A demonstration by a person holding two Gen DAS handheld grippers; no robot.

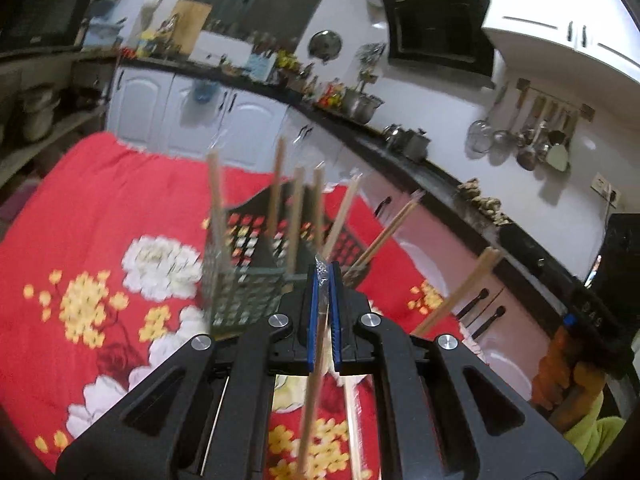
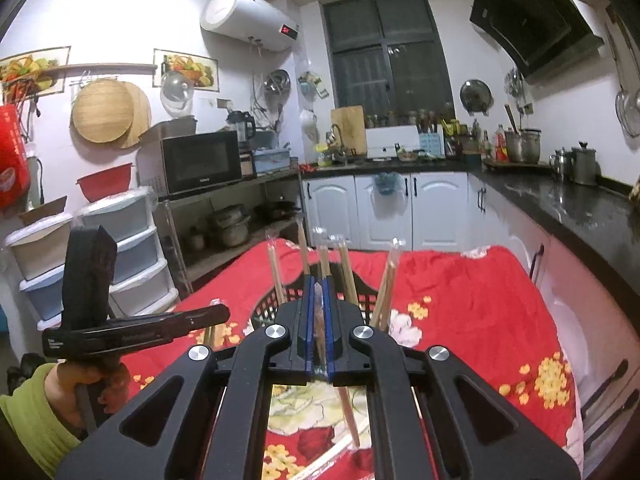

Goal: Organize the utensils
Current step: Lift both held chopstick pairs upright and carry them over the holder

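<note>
Both grippers w/ chopsticks

No text can be read with certainty. A white water heater high on the wall shows a small red lit display, too blurred to read. The microwave door carries a small brand mark, illegible.

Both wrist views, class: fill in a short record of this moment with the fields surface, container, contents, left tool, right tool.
surface: red floral cloth
container: black lattice basket standing on the cloth
contents: several wrapped chopstick pairs standing upright or leaning in the basket
left tool: shut on a wrapped chopstick pair, above the cloth
right tool: shut on another wrapped chopstick pair, pointing toward the basket
</note>
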